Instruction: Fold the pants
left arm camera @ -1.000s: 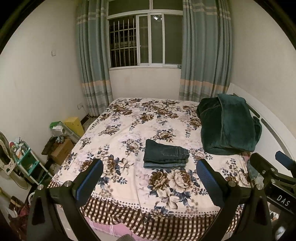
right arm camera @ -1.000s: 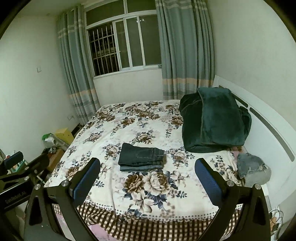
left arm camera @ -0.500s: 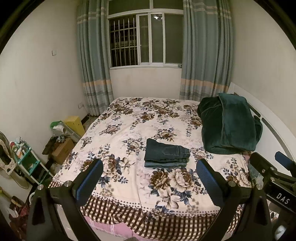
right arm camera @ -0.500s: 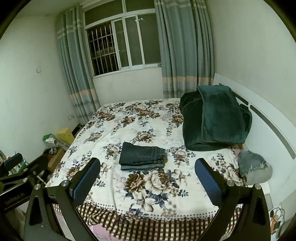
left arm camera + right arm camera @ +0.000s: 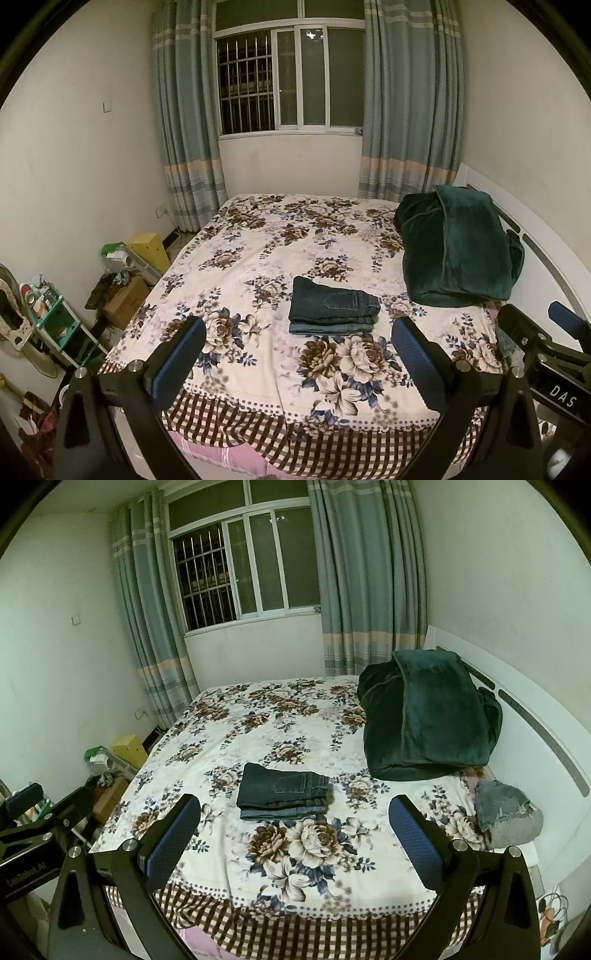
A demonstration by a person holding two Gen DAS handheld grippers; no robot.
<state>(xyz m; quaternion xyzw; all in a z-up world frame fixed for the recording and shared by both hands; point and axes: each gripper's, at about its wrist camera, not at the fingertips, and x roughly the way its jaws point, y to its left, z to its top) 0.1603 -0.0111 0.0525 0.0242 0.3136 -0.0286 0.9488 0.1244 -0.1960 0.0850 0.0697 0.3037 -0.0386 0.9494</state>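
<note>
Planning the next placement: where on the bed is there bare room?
Free: the sheet between the folded jeans and the window-side edge, and the strip nearer than them. Crowded: headboard side, with the green blanket and a grey denim piece.

A home bedroom: ahead of the tool lies a bed (image 5: 258, 266) with a floral sheet, beyond it a barred window (image 5: 288, 77) flanked by long curtains (image 5: 184, 122), with household clutter (image 5: 122, 273) left.

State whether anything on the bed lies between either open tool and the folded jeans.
Nothing visible does. The folded jeans lie alone on the floral bedspread, with only bare spread before the left tool and right tool. The green blanket sits aside, toward the headboard.
</note>
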